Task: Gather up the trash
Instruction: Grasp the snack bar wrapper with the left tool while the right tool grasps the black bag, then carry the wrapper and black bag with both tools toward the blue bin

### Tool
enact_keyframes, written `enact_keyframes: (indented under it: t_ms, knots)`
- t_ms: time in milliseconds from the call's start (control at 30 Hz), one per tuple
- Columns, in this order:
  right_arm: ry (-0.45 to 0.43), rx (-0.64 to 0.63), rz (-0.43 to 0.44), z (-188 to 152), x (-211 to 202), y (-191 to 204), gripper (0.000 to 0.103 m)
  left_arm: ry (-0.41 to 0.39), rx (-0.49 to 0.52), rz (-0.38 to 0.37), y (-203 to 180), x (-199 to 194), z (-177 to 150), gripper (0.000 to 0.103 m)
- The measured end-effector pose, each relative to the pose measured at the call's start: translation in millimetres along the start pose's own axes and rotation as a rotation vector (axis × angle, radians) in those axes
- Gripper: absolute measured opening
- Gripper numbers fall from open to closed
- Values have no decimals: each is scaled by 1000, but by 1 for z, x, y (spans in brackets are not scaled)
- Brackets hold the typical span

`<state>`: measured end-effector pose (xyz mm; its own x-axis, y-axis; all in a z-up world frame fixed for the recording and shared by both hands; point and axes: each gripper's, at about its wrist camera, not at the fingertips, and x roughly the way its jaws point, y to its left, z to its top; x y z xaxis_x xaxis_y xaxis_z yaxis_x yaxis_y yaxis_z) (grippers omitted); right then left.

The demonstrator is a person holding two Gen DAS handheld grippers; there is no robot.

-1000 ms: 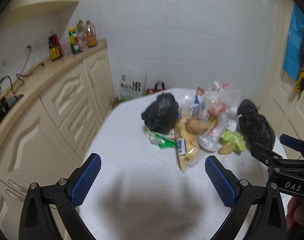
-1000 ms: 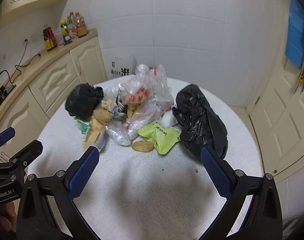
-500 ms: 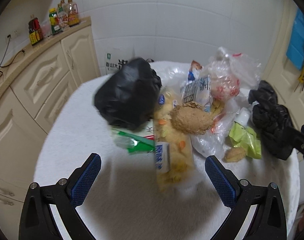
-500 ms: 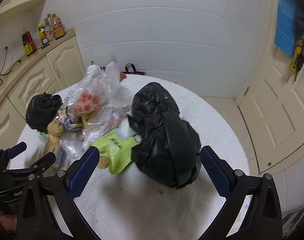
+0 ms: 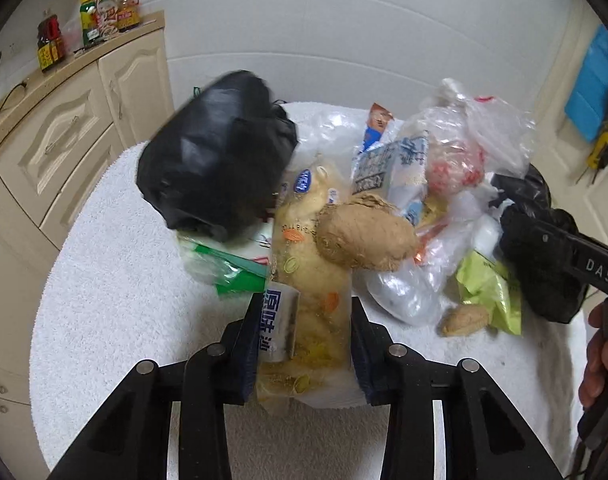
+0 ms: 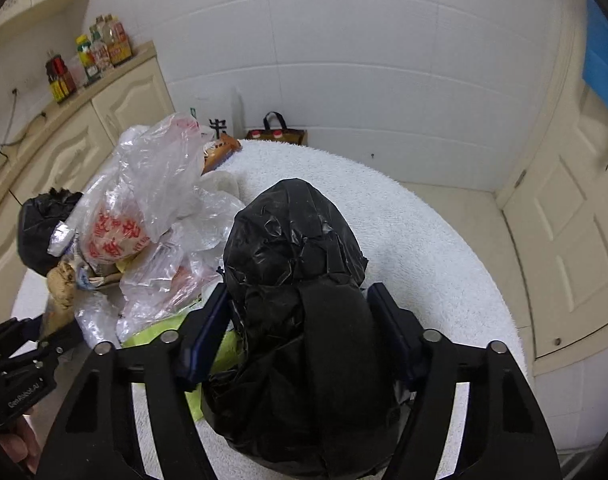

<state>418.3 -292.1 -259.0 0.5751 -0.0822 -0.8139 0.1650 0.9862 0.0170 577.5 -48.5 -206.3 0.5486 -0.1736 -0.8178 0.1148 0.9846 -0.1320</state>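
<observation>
The trash lay in one heap on the far half of a round counter (image 5: 116, 300) covered with a white towel. Nearest the left claw (image 5: 304, 344) was a long clear snack bag (image 5: 308, 280) with yellow pieces and a silver-blue label. The claw's jaws were closing, one on each side of the bag's near end and touching it. A brown lumpy root (image 5: 364, 236) rested on the bag. To its left lay a black bag (image 5: 216, 156) over a green and clear wrapper (image 5: 228, 268). To the right were thin clear plastic bags (image 5: 456, 148) with red print, a light green packet (image 5: 488, 292) and a small brown piece (image 5: 464, 318).

The right claw (image 6: 300, 332) was closing around a large black trash bag (image 6: 292, 240), which filled the gap between its jaws and touched both.

Cream cabinets (image 5: 64, 136) with bottles (image 5: 104, 12) on top stood at the left, under a white tiled wall (image 6: 344, 60). A cream door (image 6: 576, 240) was at the right.

Only the right view showed a small carrier bag (image 6: 276, 132) on the floor by the far wall. Only the left view showed the label on the snack bag and a hand (image 5: 600, 356) at the right edge.
</observation>
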Motion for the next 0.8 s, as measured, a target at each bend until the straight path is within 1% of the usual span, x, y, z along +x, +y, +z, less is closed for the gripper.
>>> enact_keyframes:
  t_ms: [67,200,267,367,500,633,700,733,767,800]
  knots:
    - [-10,19,22,-5,-6,-6,65,-2,-2,-9,-1,0,-8,34]
    - [-23,76,53,-19,-23,-17,64,-1,1,-7,-5,2,-28,34]
    - [-23,97,66,-27,-32,-20,64,-10,8,1,-6,-5,-38,34]
    - [-29,108,74,-42,-46,-23,64,-41,26,42,-11,-16,-52,34]
    - [-44,124,84,-58,-65,-27,63,-74,44,60,-22,-26,-71,34]
    - [-49,130,92,-71,-77,-28,63,-92,36,50,-15,-58,-91,34]
    - [-55,140,98,-78,-84,-31,63,-96,37,51,-18,-65,-100,33]
    - [-55,143,100,-80,-87,-29,63,-90,38,48,-22,-62,-105,33]
    - [-56,146,105,-84,-90,-31,63,-84,35,44,-18,-72,-102,33]
    - [-56,147,108,-87,-92,-31,63,-72,41,48,-20,-67,-106,33]
